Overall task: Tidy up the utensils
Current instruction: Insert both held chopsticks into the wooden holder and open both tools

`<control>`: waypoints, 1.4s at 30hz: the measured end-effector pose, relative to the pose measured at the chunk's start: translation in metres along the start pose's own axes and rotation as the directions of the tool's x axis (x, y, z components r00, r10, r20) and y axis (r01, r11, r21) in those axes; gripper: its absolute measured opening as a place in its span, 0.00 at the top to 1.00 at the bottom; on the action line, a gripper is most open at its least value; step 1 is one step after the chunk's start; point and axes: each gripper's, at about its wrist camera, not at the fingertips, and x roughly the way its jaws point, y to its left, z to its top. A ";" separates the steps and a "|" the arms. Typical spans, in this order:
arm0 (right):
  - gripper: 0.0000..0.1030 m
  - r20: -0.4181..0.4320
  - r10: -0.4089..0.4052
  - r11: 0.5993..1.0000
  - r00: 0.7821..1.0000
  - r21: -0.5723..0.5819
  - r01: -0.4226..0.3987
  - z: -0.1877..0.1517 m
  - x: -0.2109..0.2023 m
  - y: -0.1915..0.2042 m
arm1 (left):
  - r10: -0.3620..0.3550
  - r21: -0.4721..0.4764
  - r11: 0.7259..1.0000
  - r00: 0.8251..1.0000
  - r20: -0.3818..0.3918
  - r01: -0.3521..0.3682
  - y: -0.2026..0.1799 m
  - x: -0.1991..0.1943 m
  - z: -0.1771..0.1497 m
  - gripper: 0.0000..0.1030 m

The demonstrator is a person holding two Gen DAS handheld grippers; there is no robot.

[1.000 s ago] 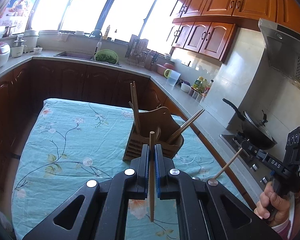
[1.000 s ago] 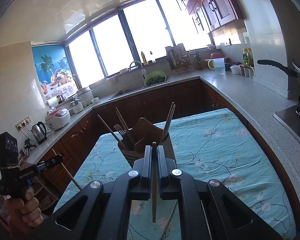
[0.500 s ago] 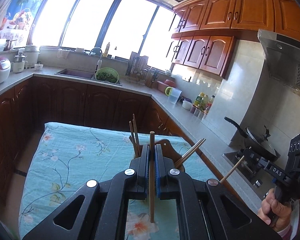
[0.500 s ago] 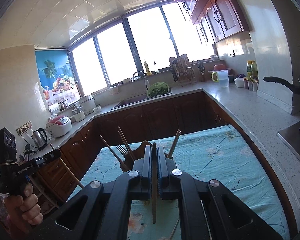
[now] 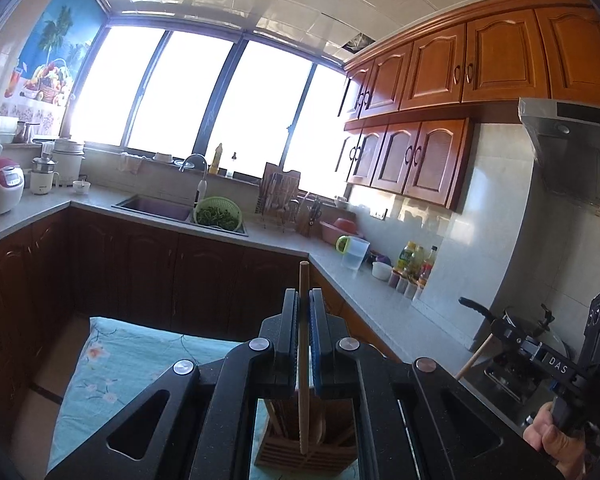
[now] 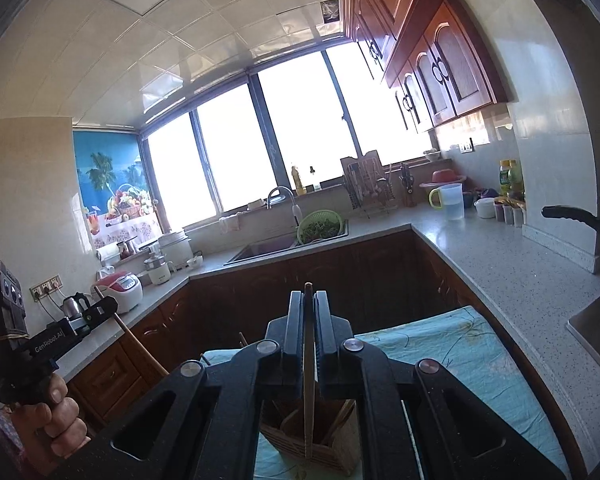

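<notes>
2 chopsticks held above the holder

Left wrist: left gripper (image 5: 304,300) pinches a chopstick (image 5: 303,360) upright, holder (image 5: 306,444) at 6 o'clock. Right wrist: right gripper (image 6: 308,304) pinches a stick (image 6: 309,376) over the holder (image 6: 312,436) on the cloth (image 6: 452,352).

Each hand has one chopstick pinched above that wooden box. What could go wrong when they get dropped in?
1. The left hand-held gripper pinches its chopstick mid-length; let go off target, it may hit the wooden holder's rim and fall onto the tablecloth.
2. The right hand-held gripper's chopstick could snag on utensils already inside.
</notes>
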 end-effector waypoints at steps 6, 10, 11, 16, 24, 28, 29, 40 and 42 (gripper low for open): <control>0.95 0.003 -0.008 1.000 1.000 0.005 0.008 -0.001 0.022 -0.005 | 0.027 -0.016 1.000 1.000 0.000 -0.027 0.005 0.044 -0.017 0.97; 0.95 -0.009 -0.022 1.000 1.000 0.012 0.023 -0.012 0.033 -0.009 | 0.046 -0.032 0.998 0.999 -0.024 -0.047 0.009 0.068 -0.035 0.97; 0.95 -0.013 -0.023 1.000 1.000 0.018 0.024 -0.015 0.036 -0.011 | 0.051 -0.037 0.998 0.998 -0.031 -0.052 0.011 0.073 -0.039 0.97; 0.95 -0.036 -0.035 0.999 0.999 0.033 0.036 -0.035 0.049 -0.019 | 0.067 -0.051 0.996 0.994 -0.081 -0.072 0.016 0.097 -0.058 0.97; 0.95 -0.123 -0.052 0.996 0.991 0.066 0.061 -0.071 0.068 -0.031 | 0.072 -0.059 0.995 0.983 -0.166 -0.083 0.029 0.116 -0.074 0.96; 0.95 -0.173 -0.057 0.994 0.983 0.085 0.072 -0.084 0.077 -0.038 | 0.078 -0.056 0.995 0.982 -0.170 -0.088 0.029 0.117 -0.071 0.96; 0.95 -0.183 -0.056 0.993 0.982 0.090 0.074 -0.086 0.079 -0.039 | 0.075 -0.055 0.995 0.982 -0.171 -0.085 0.029 0.117 -0.069 0.96; 0.95 -0.198 -0.060 0.992 0.978 0.098 0.081 -0.089 0.081 -0.041 | 0.086 -0.039 0.995 0.980 -0.181 -0.094 0.032 0.122 -0.060 0.95; 0.95 -0.199 -0.061 0.992 0.978 0.097 0.082 -0.089 0.081 -0.040 | 0.087 -0.036 0.995 0.979 -0.183 -0.095 0.032 0.123 -0.059 0.95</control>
